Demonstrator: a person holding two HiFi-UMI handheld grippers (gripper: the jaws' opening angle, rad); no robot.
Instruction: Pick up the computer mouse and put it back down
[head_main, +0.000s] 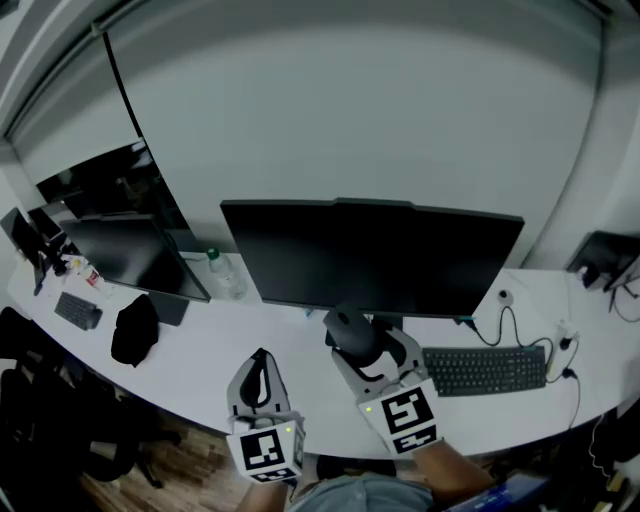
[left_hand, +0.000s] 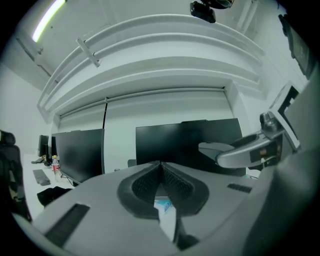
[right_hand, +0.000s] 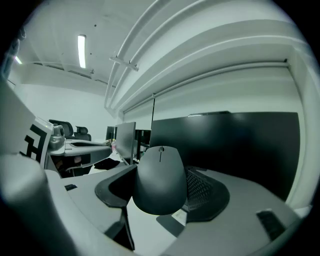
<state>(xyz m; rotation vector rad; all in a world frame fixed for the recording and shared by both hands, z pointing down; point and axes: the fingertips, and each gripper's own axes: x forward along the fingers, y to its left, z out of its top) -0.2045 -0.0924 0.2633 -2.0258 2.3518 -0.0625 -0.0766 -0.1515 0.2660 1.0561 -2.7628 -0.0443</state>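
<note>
A dark grey computer mouse (right_hand: 160, 180) sits between the jaws of my right gripper (right_hand: 161, 186), which is shut on its sides and holds it in the air, pointing at the black monitor (right_hand: 225, 145). In the head view the mouse (head_main: 352, 331) hangs above the white desk (head_main: 200, 375), in front of the monitor (head_main: 370, 255), with the right gripper (head_main: 360, 345) behind it. My left gripper (head_main: 261, 378) hovers to the left, over the desk's near edge. Its ribbed pads (left_hand: 150, 182) meet with nothing between them. The right gripper's side (left_hand: 250, 150) shows at the right of the left gripper view.
A black keyboard (head_main: 485, 369) lies to the right of the held mouse, with cables (head_main: 515, 325) behind it. A second monitor (head_main: 135, 255), a water bottle (head_main: 222, 268), a black cloth lump (head_main: 133, 330) and a small keyboard (head_main: 77, 311) stand to the left. Office chairs (head_main: 40, 400) are below the desk edge.
</note>
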